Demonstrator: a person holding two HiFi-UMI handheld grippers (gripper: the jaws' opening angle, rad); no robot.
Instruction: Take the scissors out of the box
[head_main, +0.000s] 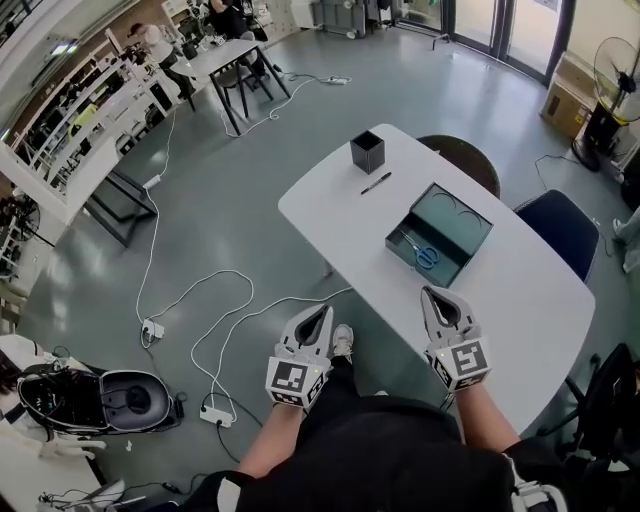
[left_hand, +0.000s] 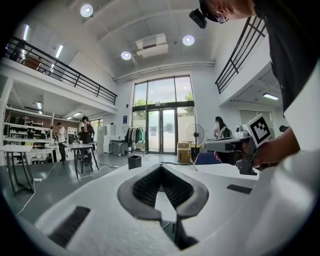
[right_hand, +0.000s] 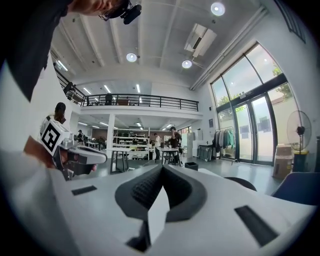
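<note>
Nearest me, my left grey tongs (head_main: 320, 312) hang off the edge of the white table (head_main: 520, 300) and my right grey tongs (head_main: 433, 293) reach over it, both with jaws pressed together and empty. Blue-handled scissors (head_main: 425, 254) lie at the near side of the open dark-green metal box (head_main: 455, 215), at twelve o'clock from my right tongs and two o'clock from my left, so the right is nearer. Their long axis seems to run ten to four o'clock, handles toward me, though the blades are too small to be sure.
</note>
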